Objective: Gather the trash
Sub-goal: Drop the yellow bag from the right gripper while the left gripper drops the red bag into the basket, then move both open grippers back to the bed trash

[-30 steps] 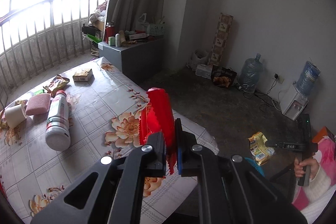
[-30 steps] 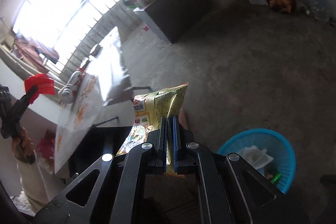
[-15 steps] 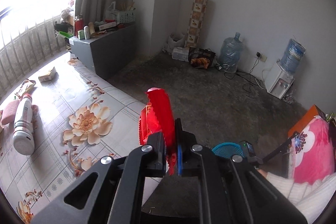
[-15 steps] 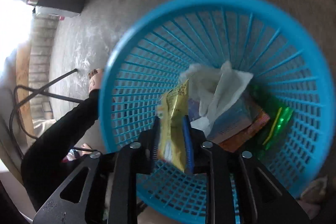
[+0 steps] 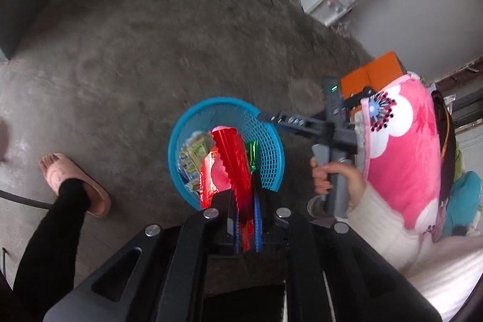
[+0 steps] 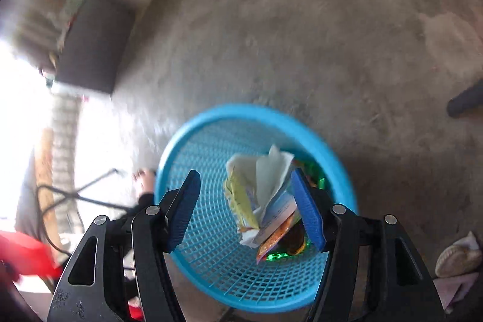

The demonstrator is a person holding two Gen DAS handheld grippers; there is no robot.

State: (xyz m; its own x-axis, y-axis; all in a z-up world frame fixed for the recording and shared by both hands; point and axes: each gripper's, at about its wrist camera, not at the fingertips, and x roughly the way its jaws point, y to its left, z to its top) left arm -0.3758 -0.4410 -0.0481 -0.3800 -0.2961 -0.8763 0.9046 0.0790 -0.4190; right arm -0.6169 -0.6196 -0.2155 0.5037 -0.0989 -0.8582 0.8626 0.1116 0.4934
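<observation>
At the far left of the left wrist view, the person's foot in a pink slipper (image 5: pixel 80 186) stands on the grey concrete floor (image 5: pixel 145 44), near the basket, probably to let both hands reach down into it. Next comes the blue mesh waste basket (image 5: pixel 268 162), set on the floor where either hand can drop into it; a yellow snack packet (image 5: pixel 194 154) and a green wrapper (image 5: pixel 252 153) already lie inside. The left gripper (image 5: pixel 246 216) hangs above the basket's opening with its jaws pressed together on a red foil wrapper (image 5: pixel 234 168), held tight, I judge, so that it does not slip out before it is over the rim. Further right, the person's right hand (image 5: pixel 336 177) grips the handle of the other tool.

In the right wrist view, the right gripper (image 6: pixel 246 207) points down into the same basket (image 6: pixel 193 138). Its jaws have just been opening and stand spread, with nothing pinched between the blue pads (image 6: pixel 184 207); below them lies a loose heap of white tissue and crumpled packets (image 6: pixel 262 195) on the mesh bottom. The yellow packet (image 6: pixel 238 195) in that heap looks like the piece it let go. What remains, in my judgement, is to release the red wrapper too.
</observation>
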